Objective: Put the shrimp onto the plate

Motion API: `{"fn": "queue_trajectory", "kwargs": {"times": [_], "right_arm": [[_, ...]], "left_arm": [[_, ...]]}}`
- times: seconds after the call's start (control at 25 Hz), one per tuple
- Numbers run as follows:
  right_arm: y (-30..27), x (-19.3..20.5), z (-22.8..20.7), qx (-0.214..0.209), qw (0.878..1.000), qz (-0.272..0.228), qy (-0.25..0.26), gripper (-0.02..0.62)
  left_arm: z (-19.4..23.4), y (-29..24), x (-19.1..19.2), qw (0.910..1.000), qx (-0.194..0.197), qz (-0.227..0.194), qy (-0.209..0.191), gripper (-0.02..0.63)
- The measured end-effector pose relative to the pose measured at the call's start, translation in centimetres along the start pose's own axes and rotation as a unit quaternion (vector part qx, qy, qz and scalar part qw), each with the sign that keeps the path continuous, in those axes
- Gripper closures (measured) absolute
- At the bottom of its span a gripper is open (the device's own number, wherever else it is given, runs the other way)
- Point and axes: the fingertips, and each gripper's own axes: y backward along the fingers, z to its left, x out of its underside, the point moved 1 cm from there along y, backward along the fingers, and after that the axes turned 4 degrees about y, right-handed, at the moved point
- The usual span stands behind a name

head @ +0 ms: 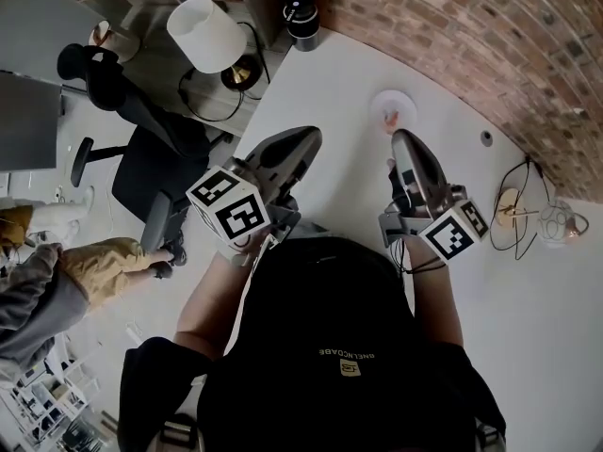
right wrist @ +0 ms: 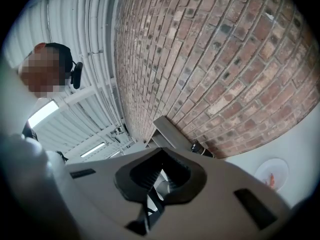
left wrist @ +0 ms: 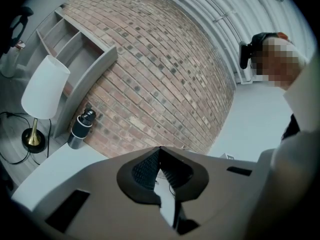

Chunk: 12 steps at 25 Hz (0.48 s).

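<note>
The shrimp (head: pixel 391 118), a small orange curl, lies on the plate (head: pixel 393 102), a round white dish near the far edge of the tabletop (head: pixel 320 92), close under the brick wall (head: pixel 490 36). Nothing stands between the plate and the person.

Both tools are held up over the smooth white tabletop. The left tongs (head: pixel 309 137) are clenched with nothing in them, the ribbed black pads pressed together at the tip. The right tongs (head: pixel 399 137) are clenched and empty too, their nose near the plate's near rim. Each has a grey matte shell and a cube of black-and-white square markers at the back.

Off the tabletop's left corner stands a lamp (head: pixel 205 31) with a white tapered shade and a round brass foot. Beside it, at the foot of the wall, is a black cylinder (head: pixel 301 12) with a glossy top. To the right, well apart from the plate, lies a loop of thin black wire (head: pixel 513 210), and just beside it a clear glassy object (head: pixel 558 222). A black office chair (head: pixel 141 163) stands on the floor to the left. The wall is rough red and tan brick with pale mortar.
</note>
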Motion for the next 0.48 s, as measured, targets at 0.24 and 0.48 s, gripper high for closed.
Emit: {"fn": "queue_trajectory", "kwargs": {"times": [0.24, 0.48], "right_arm": [[0.0, 0.1, 0.9, -0.012, 1.000, 0.013, 0.017, 0.594], [0.1, 0.7, 1.4, -0.021, 0.999, 0.031, 0.029, 0.594]], "left_arm": [[-0.1, 0.4, 0.2, 0.9998, -0.001, -0.011, 0.015, 0.601], [-0.1, 0.6, 0.6, 0.9997, -0.002, -0.010, 0.022, 0.601]]}}
